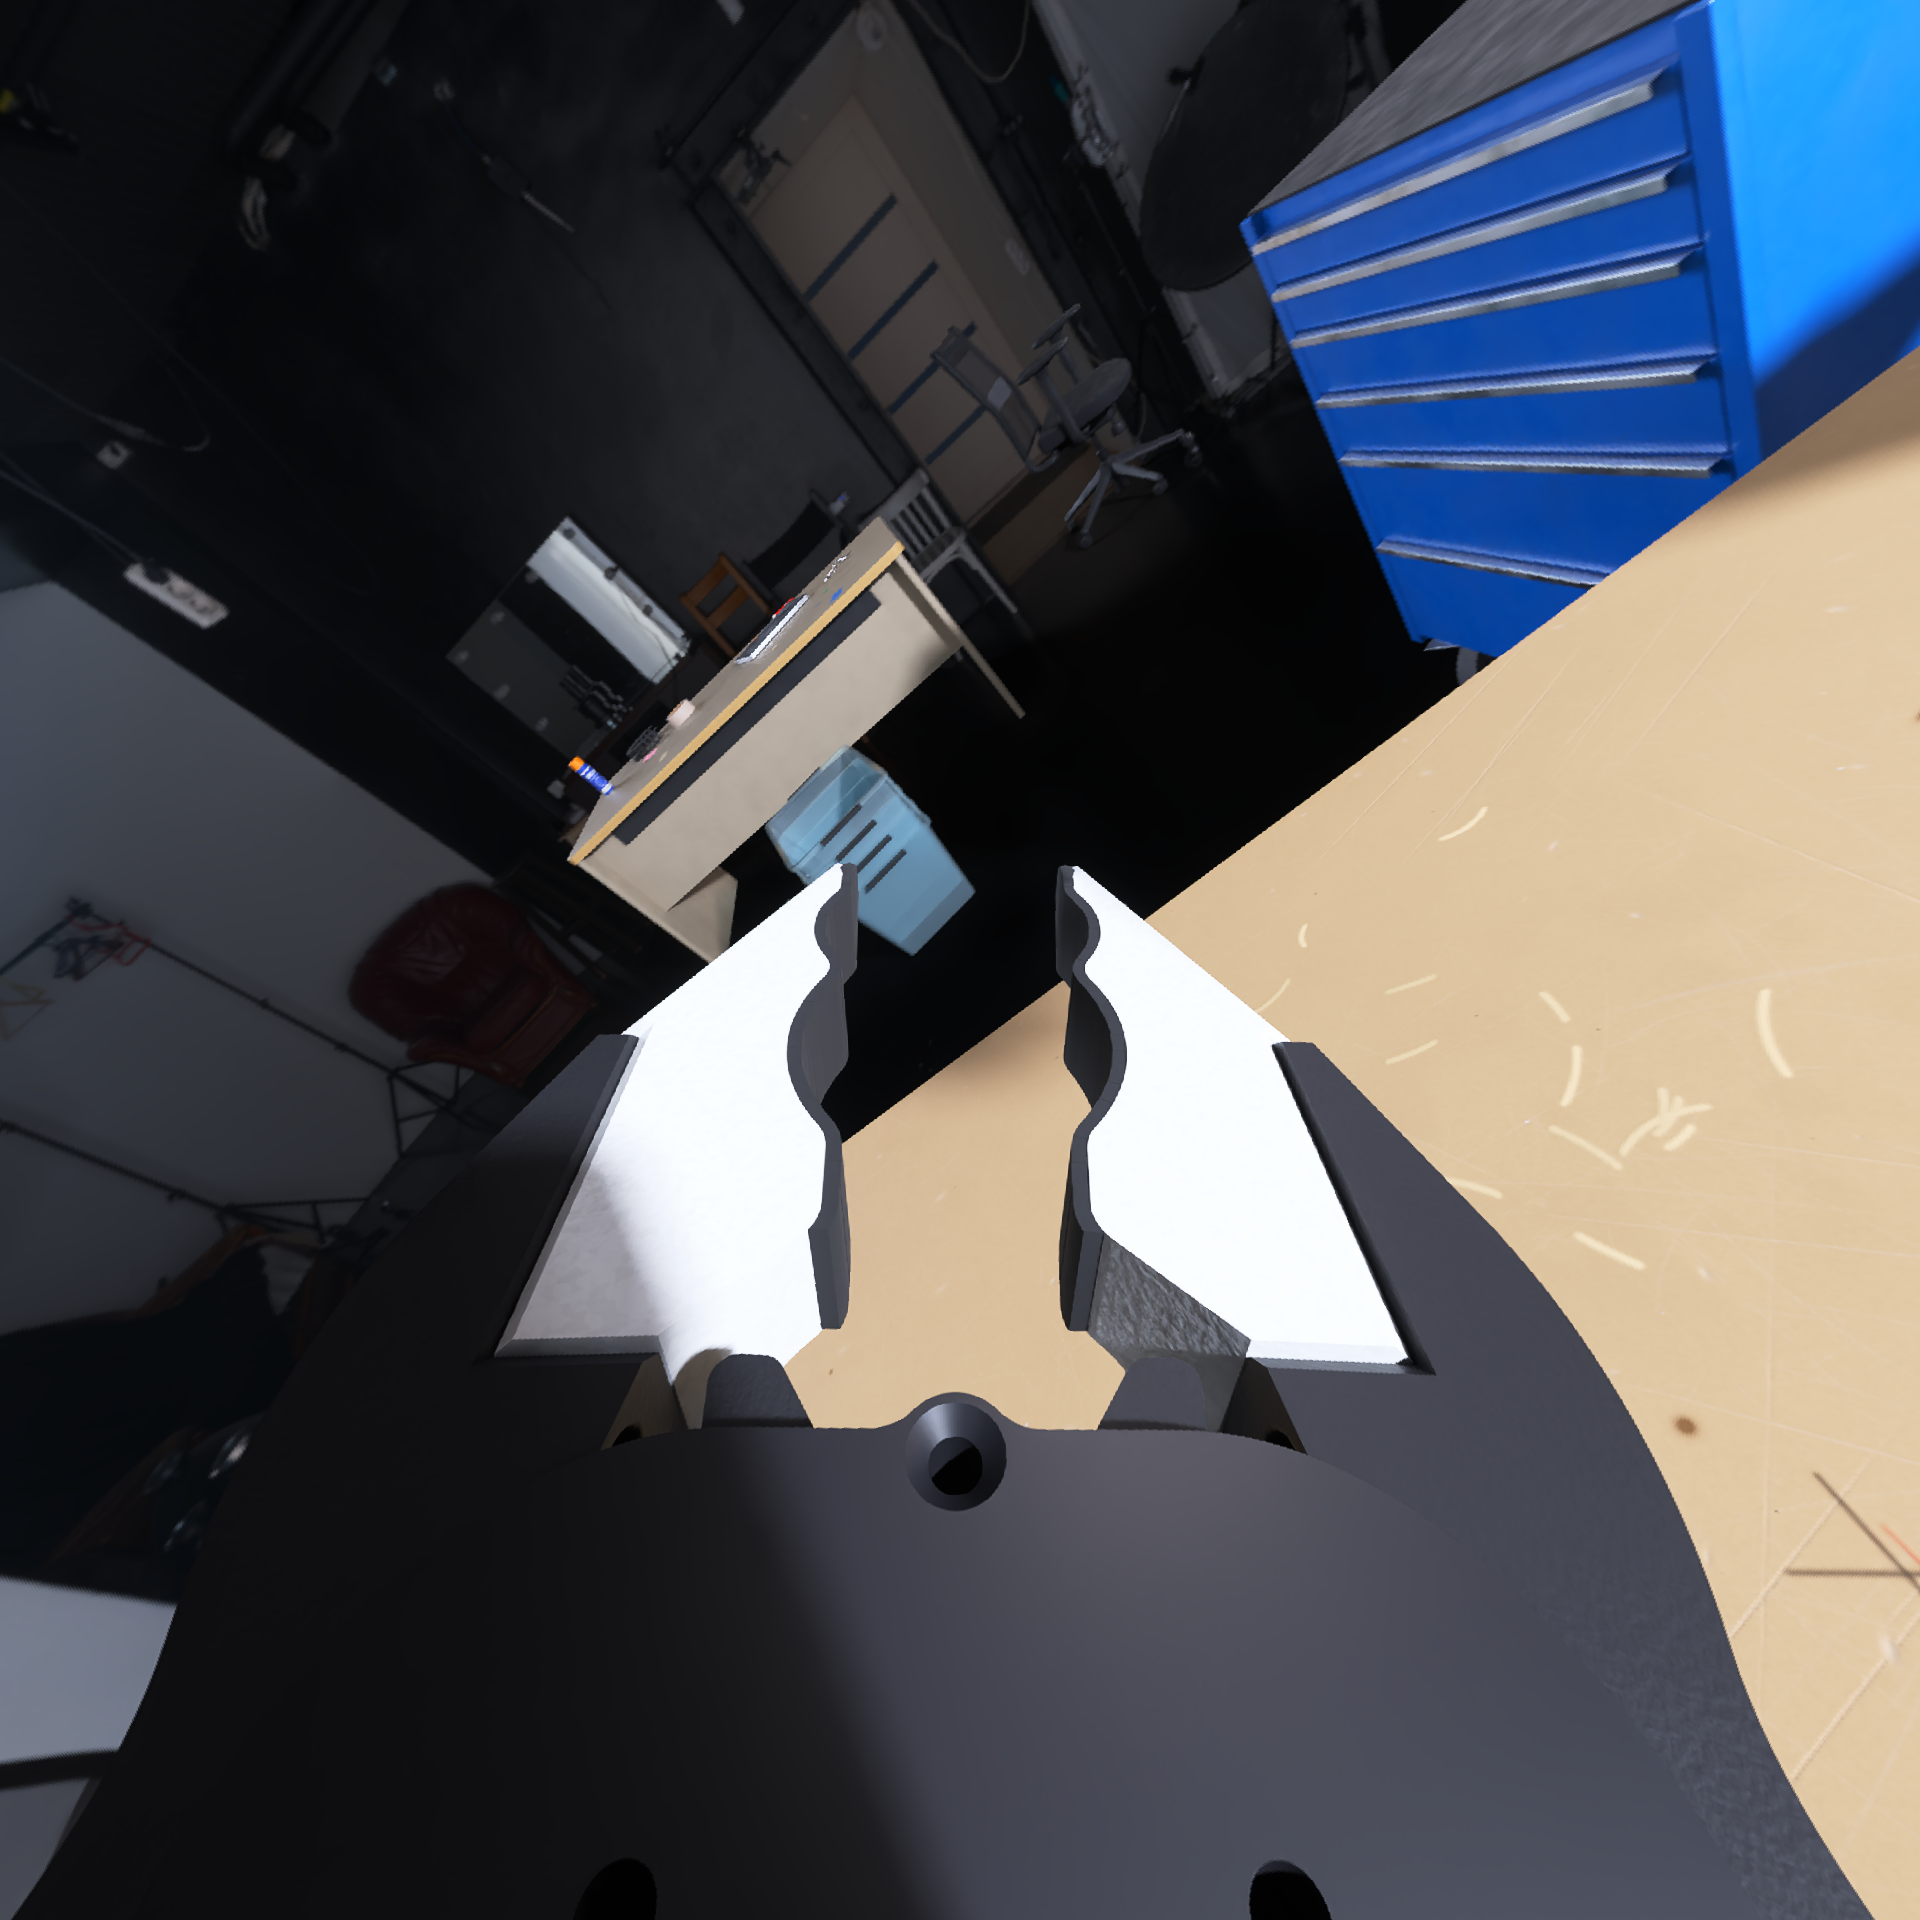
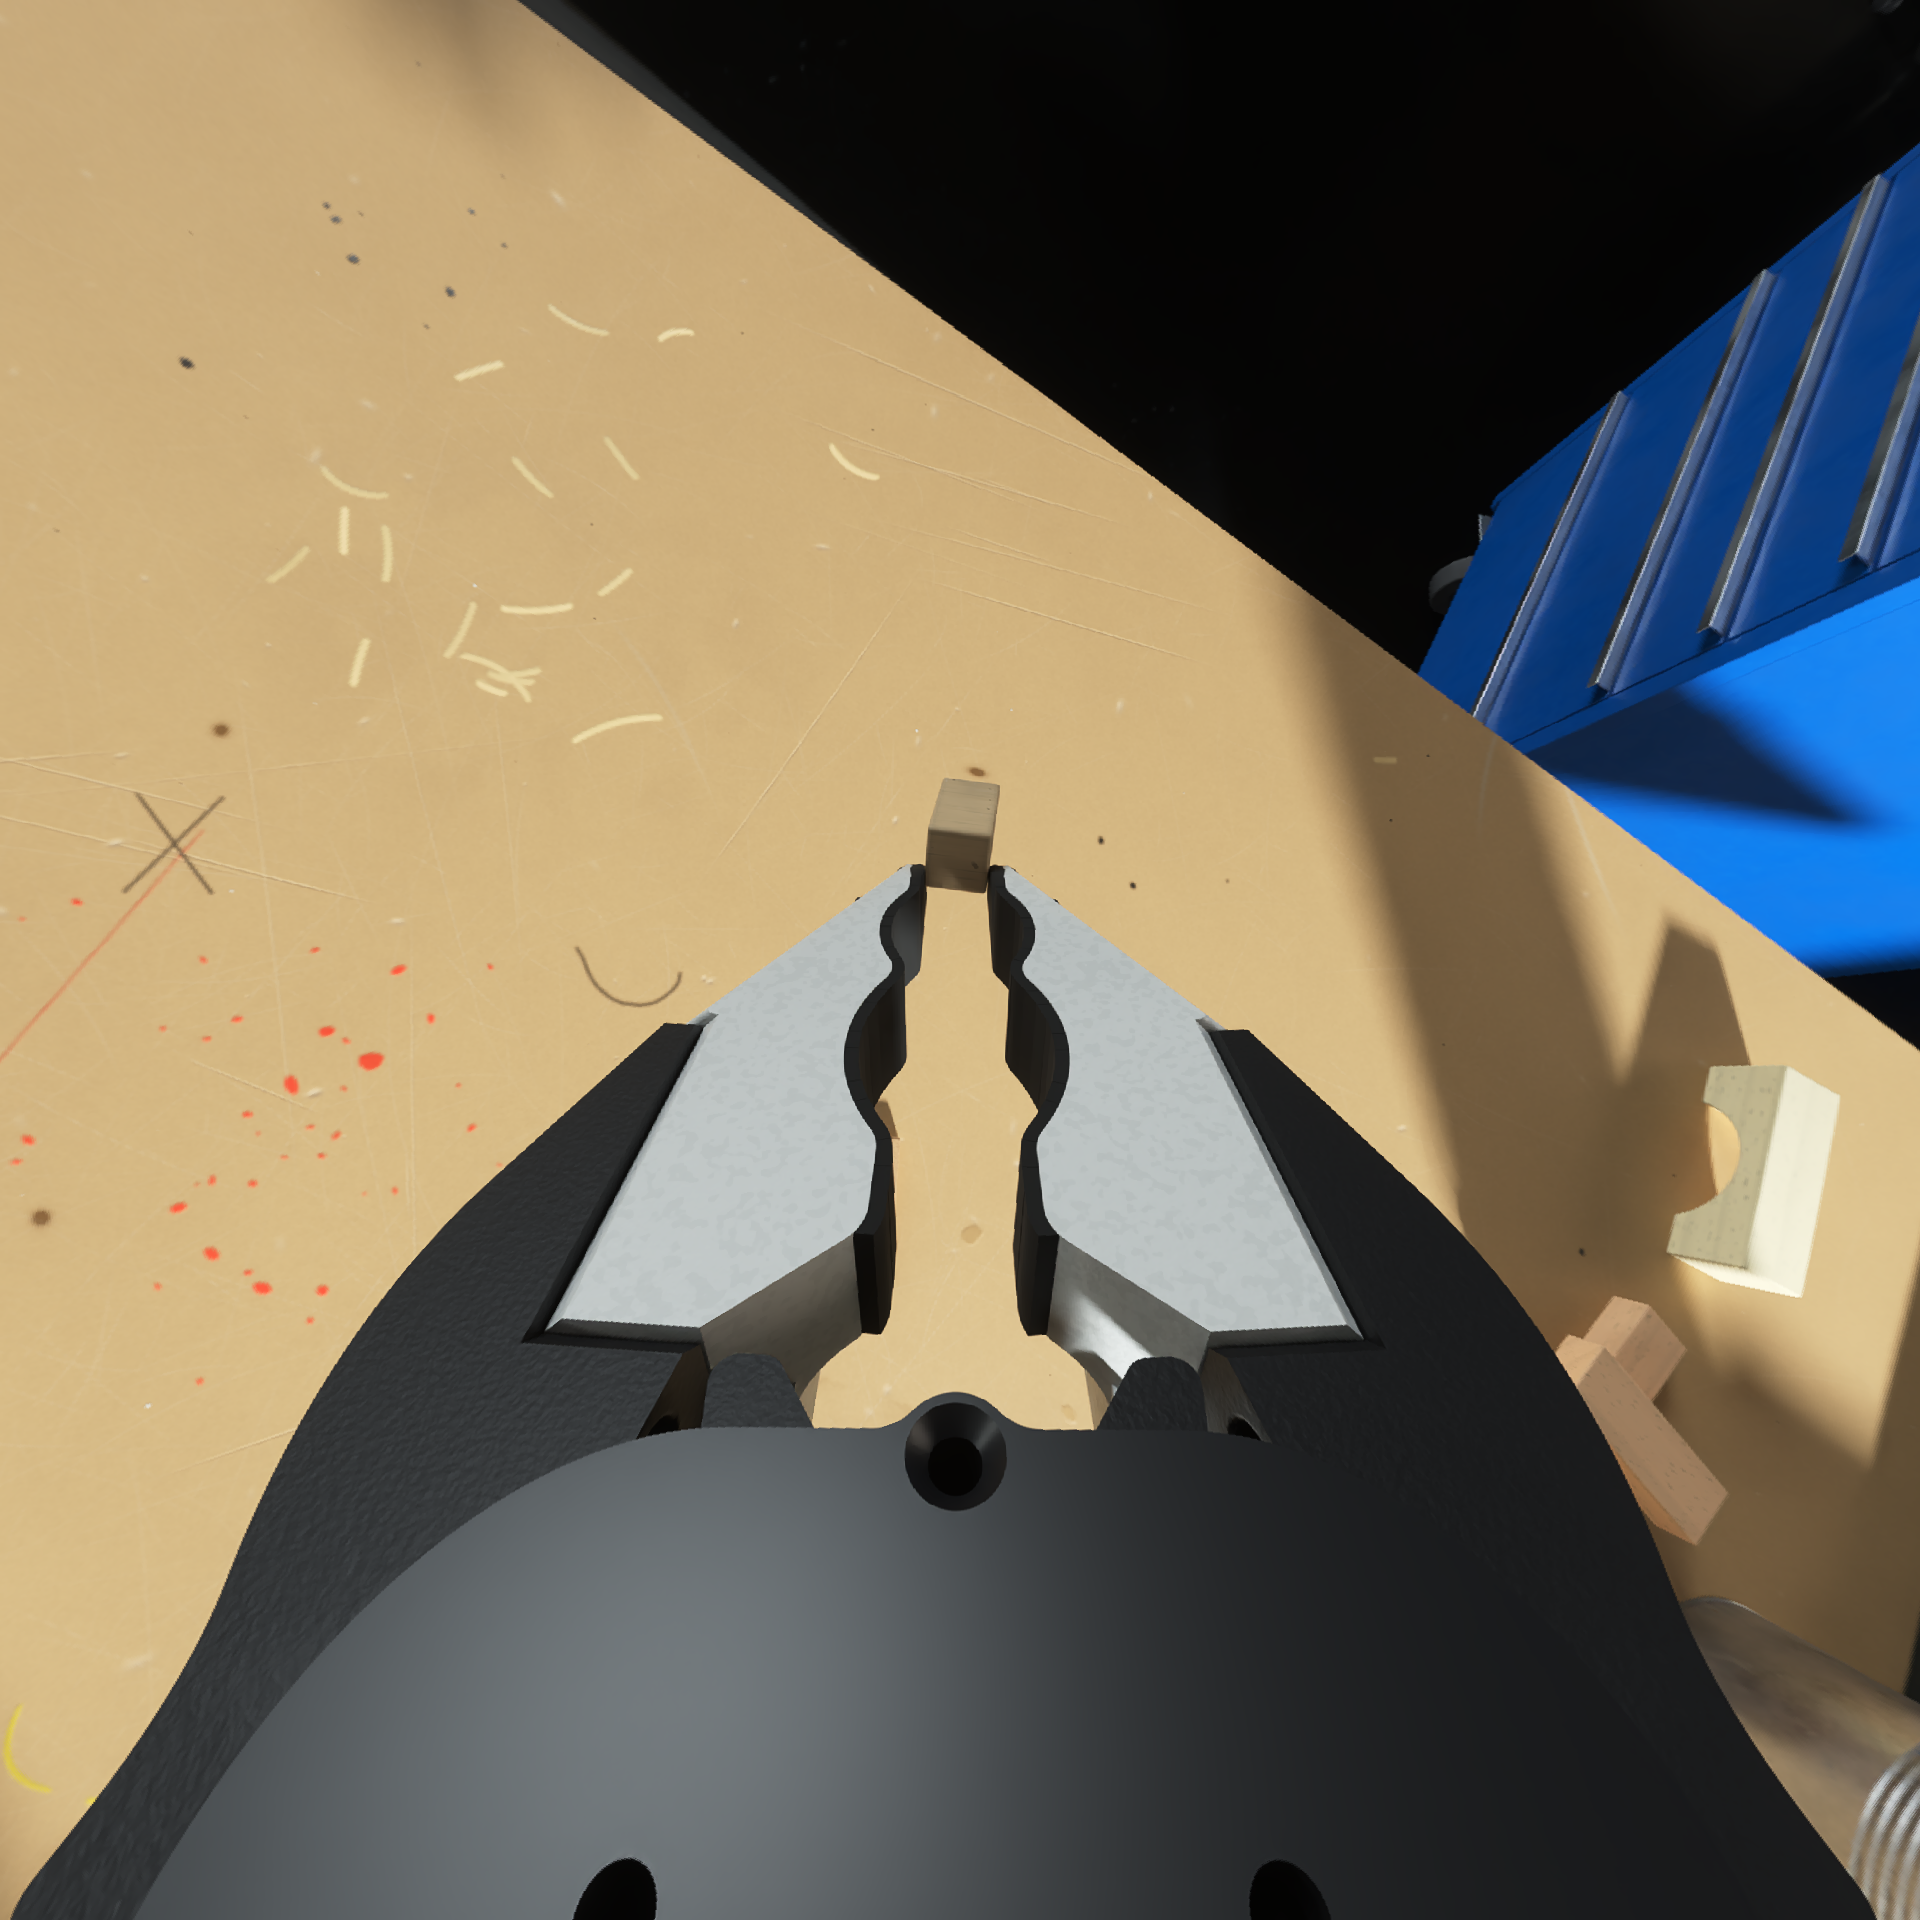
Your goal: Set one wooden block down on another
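In the right wrist view my right gripper (image 2: 956, 881) is shut on a small tan wooden block (image 2: 962, 831), pinched at the very fingertips over the tan table (image 2: 520, 935). A pale wooden block with a half-round cut-out (image 2: 1766, 1184) stands on the table to the right. Two pinkish wooden blocks lie crossed (image 2: 1636, 1418) just nearer than it. In the left wrist view my left gripper (image 1: 956, 883) is open and empty, pointing across the table's edge (image 1: 1299, 821). No block shows in that view.
A blue drawer cabinet (image 1: 1538, 343) stands past the table's edge; it also shows in the right wrist view (image 2: 1714, 644). A metal object with a coil (image 2: 1881, 1808) sits at the lower right. Beyond the edge are a dark room, a desk (image 1: 769, 717) and chairs.
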### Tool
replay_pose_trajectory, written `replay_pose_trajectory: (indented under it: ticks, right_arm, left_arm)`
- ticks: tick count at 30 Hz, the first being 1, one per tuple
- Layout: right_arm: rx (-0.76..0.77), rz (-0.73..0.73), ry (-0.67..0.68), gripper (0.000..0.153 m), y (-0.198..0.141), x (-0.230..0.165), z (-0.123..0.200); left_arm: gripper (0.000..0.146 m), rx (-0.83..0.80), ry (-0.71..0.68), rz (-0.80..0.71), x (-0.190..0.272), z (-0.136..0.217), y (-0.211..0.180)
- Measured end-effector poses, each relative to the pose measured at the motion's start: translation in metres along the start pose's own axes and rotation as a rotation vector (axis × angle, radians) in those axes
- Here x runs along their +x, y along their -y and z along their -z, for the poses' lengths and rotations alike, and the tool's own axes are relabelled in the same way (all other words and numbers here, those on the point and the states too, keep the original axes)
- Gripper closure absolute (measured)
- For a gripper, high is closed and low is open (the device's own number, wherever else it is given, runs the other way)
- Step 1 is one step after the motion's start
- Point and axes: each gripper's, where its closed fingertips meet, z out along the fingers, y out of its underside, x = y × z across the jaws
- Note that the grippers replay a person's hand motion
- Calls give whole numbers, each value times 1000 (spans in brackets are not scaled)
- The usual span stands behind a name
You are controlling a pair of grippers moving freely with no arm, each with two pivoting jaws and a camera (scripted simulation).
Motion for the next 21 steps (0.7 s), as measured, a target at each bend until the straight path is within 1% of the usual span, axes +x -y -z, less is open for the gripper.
replay_pose_trajectory:
  ticks: [2, 5, 7, 10, 13, 17, 21]
  right_arm:
    - [-10, 13, -23, 141, 1, 1, -1]
    - [-17, 26, -93, 141, 3, 6, -1]
    - [-8, 16, -189, 141, 8, 18, 1]
    - [98, -15, -372, 141, 27, 38, 16]
    - [215, -29, -496, 141, 43, 48, 36]
    - [293, -33, -585, 141, 51, 56, 55]
    - [311, -29, -616, 141, 53, 58, 62]
  left_arm:
    - [106, -14, 16, -2, -3, 0, -2]
    - [106, -18, 21, 8, -6, 1, -3]
    - [106, -18, 25, 6, -8, 2, -2]
    - [106, -18, 9, 16, -6, 2, -2]
    - [105, -28, -10, 28, -4, 1, -4]
    - [105, -31, -27, 38, -2, 1, -3]
    - [105, -21, -34, 44, -3, 3, -1]
